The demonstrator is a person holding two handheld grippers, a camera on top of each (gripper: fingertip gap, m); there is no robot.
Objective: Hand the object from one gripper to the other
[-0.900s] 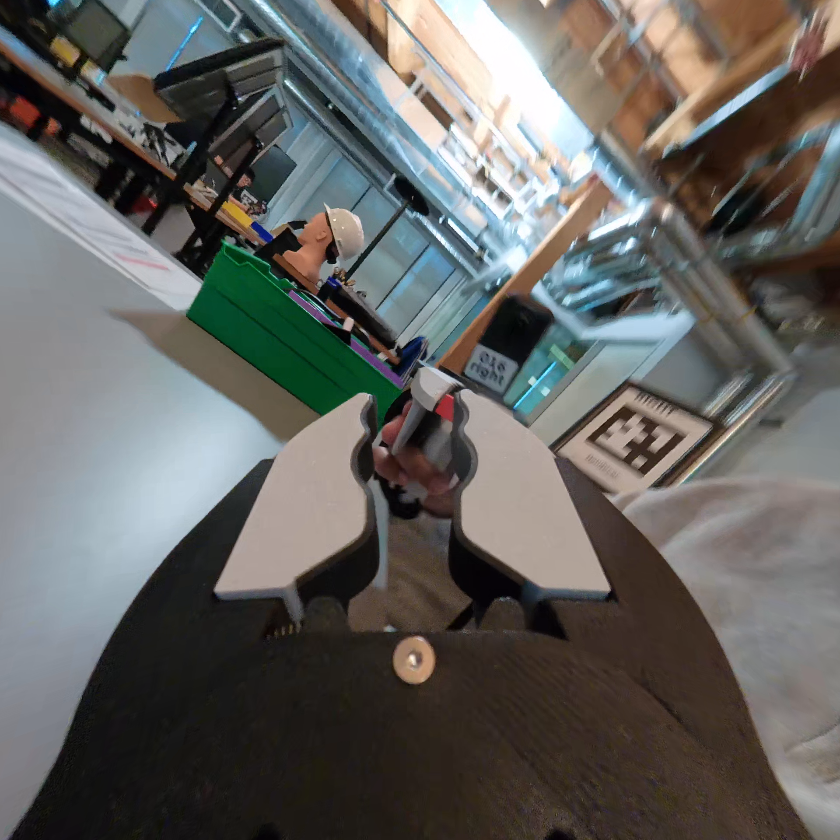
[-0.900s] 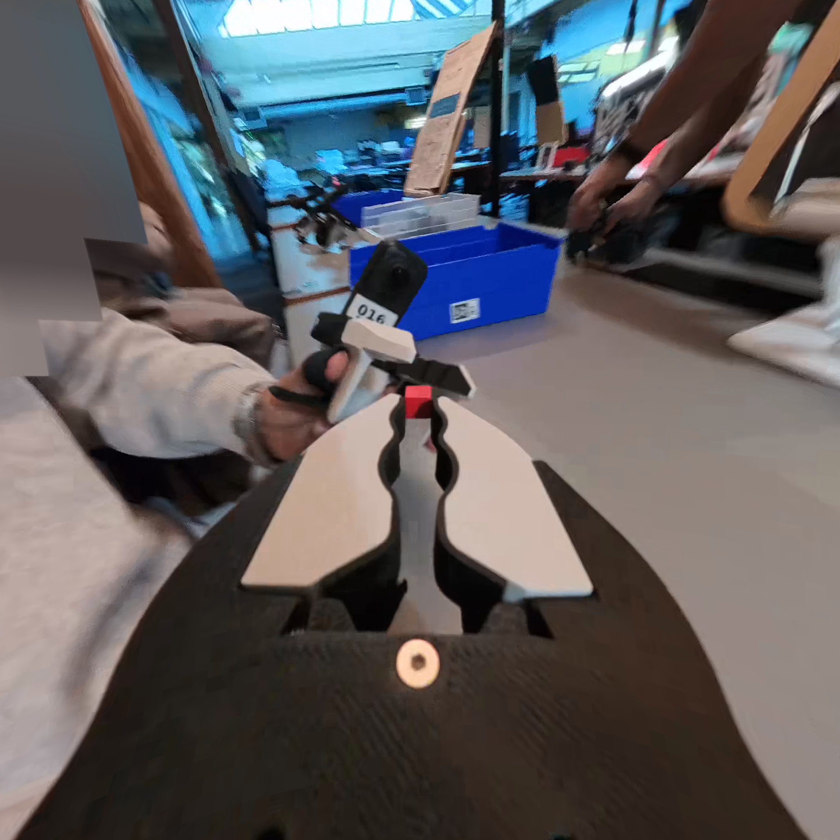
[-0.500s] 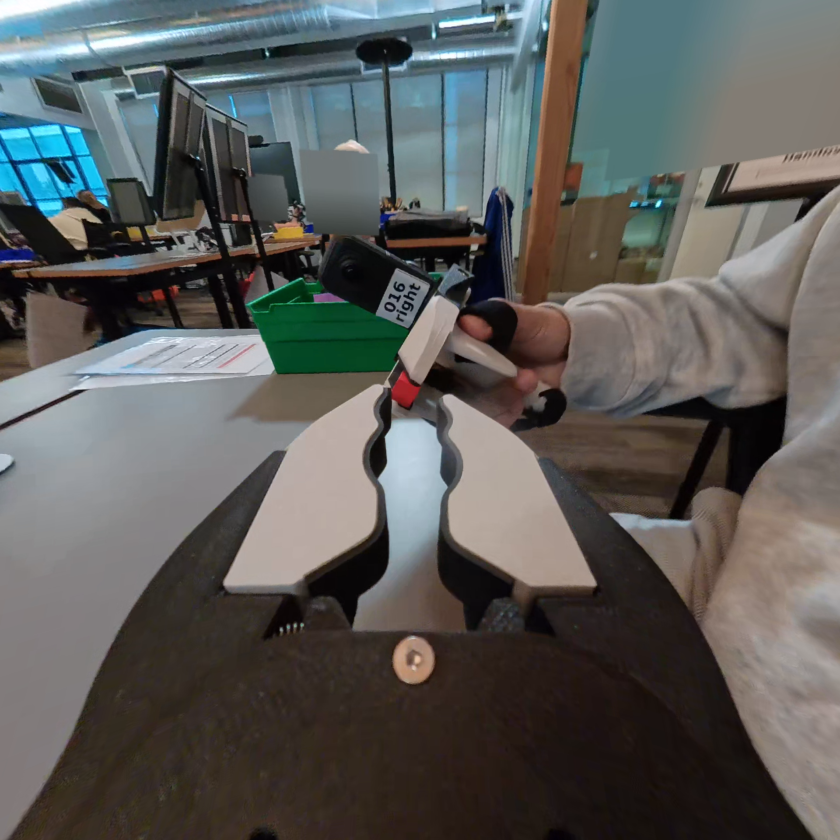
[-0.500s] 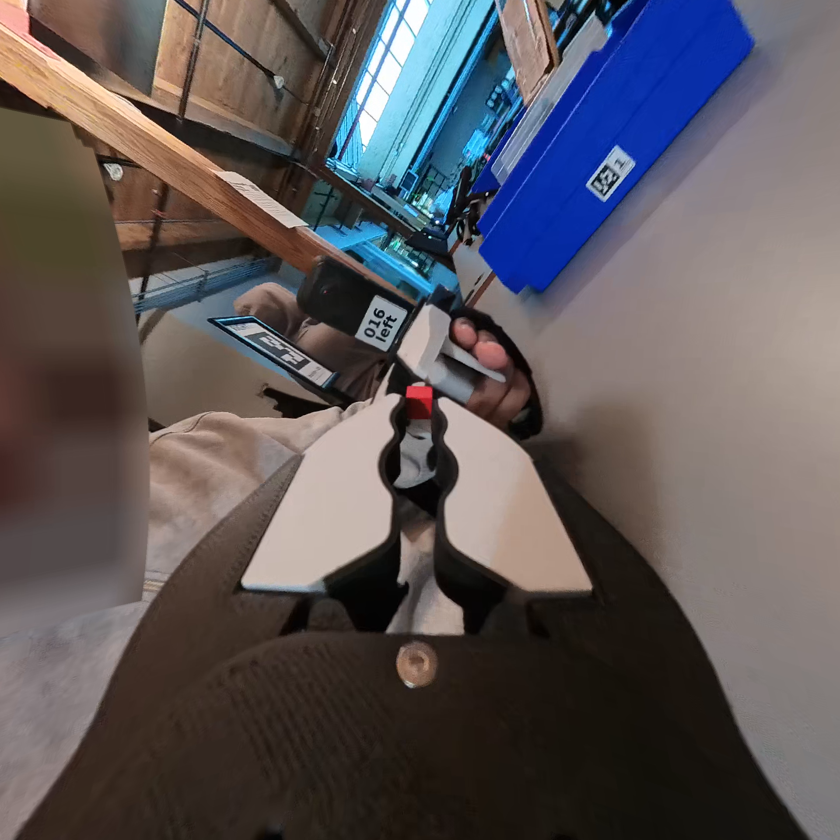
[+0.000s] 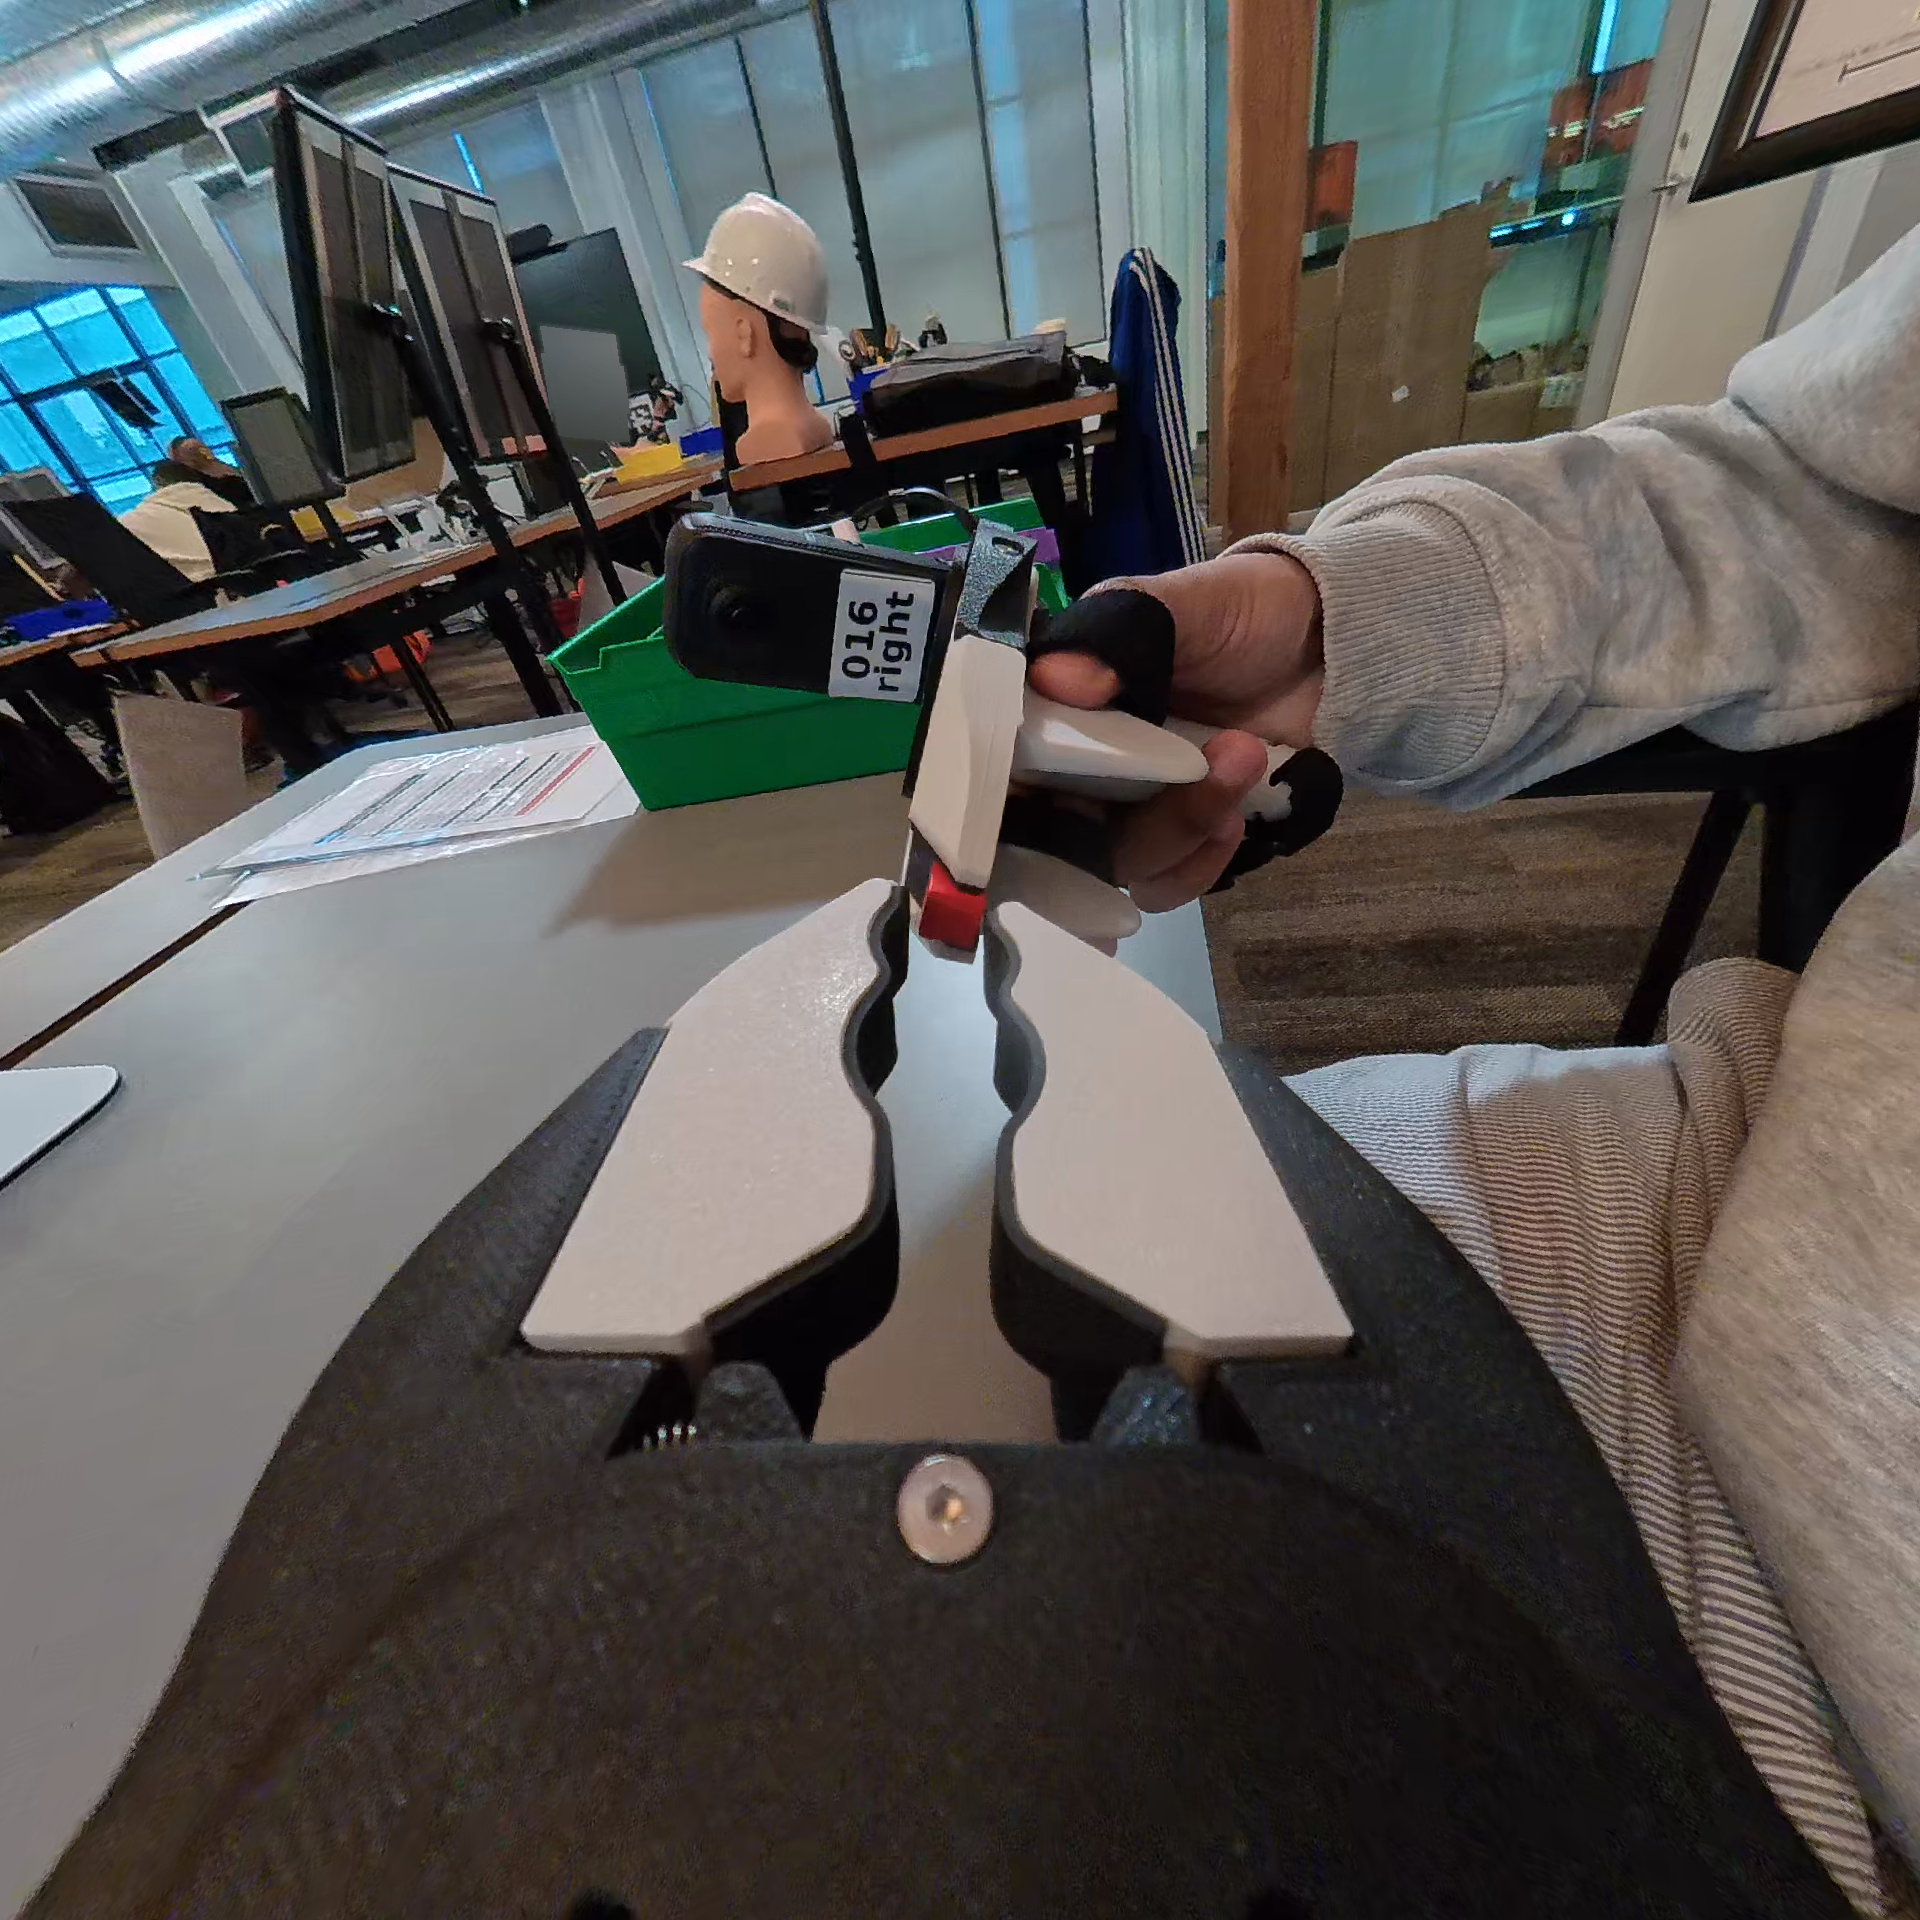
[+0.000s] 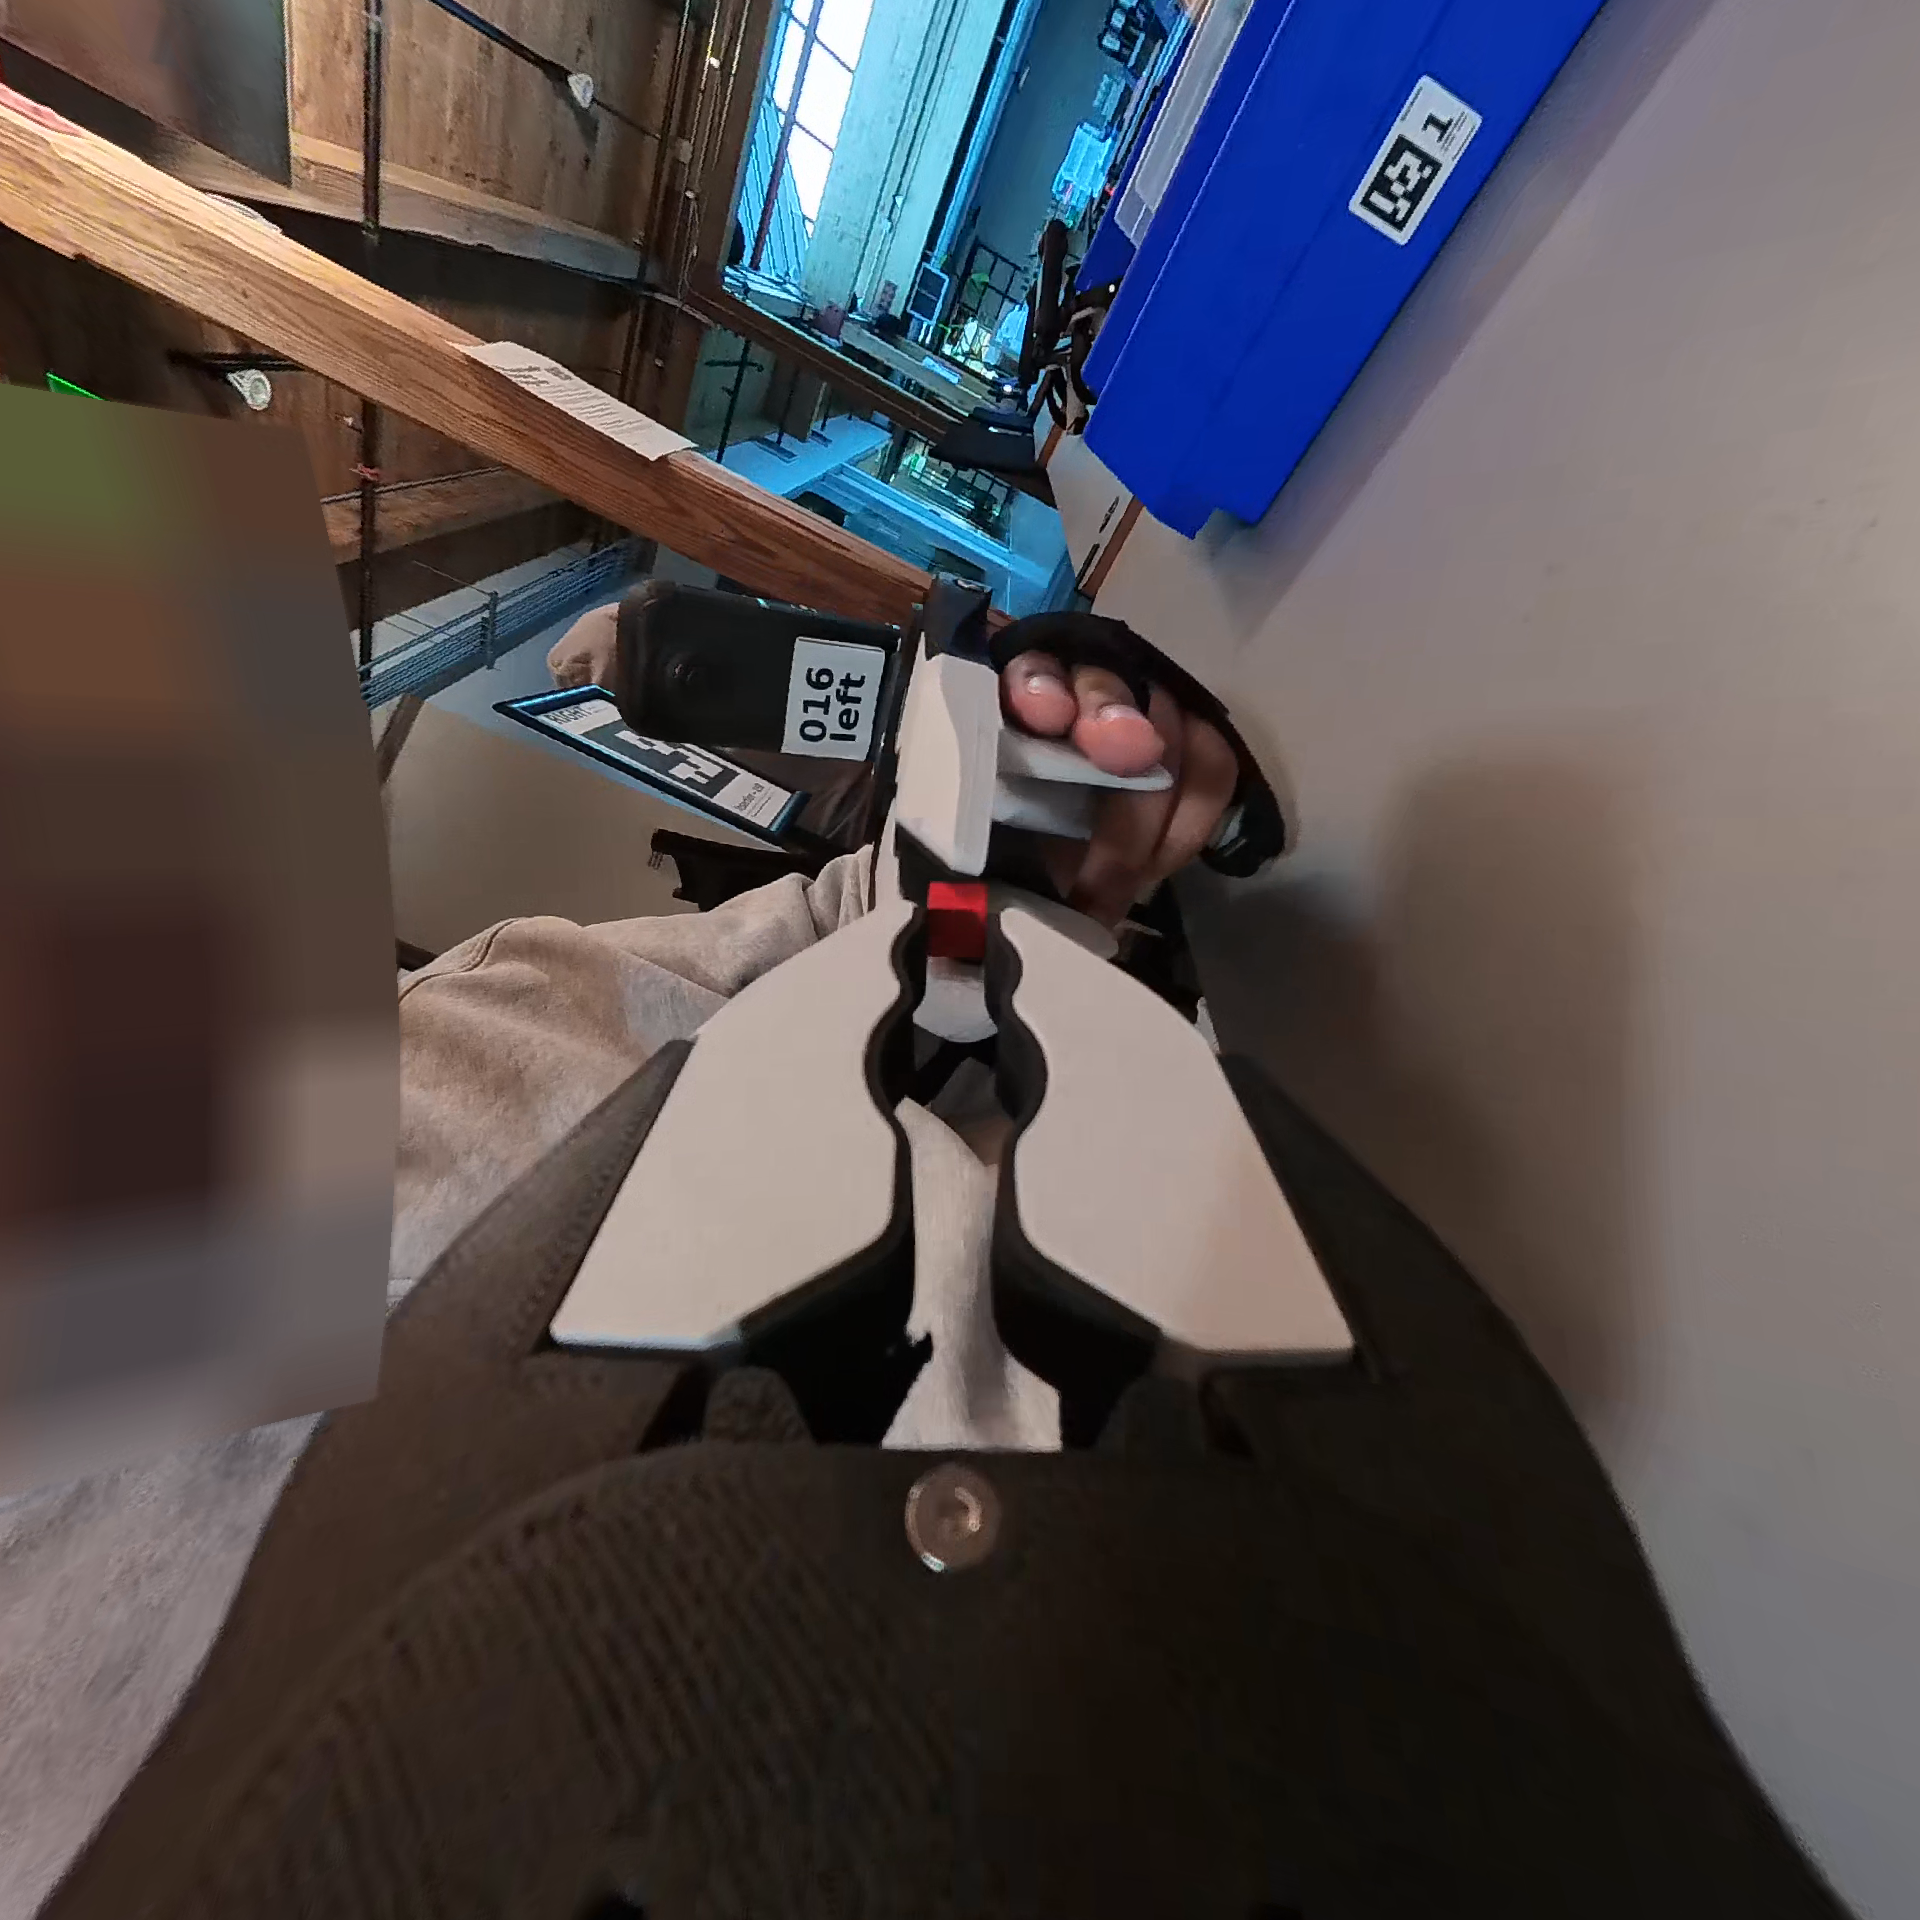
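Fingers, 4, pinch 1 red block.

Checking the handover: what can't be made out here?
Right wrist view: the red block's far side, hidden between the right gripper's tips.
Left wrist view: whether the left gripper touches the block; the right gripper's finger covers the contact.
Right wrist view: left part, under a blurred patch.

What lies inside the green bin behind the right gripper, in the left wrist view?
Only a purple edge shows above the rim of the green bin. The rest is hidden by the bin's own wall and by the right gripper in front of it.
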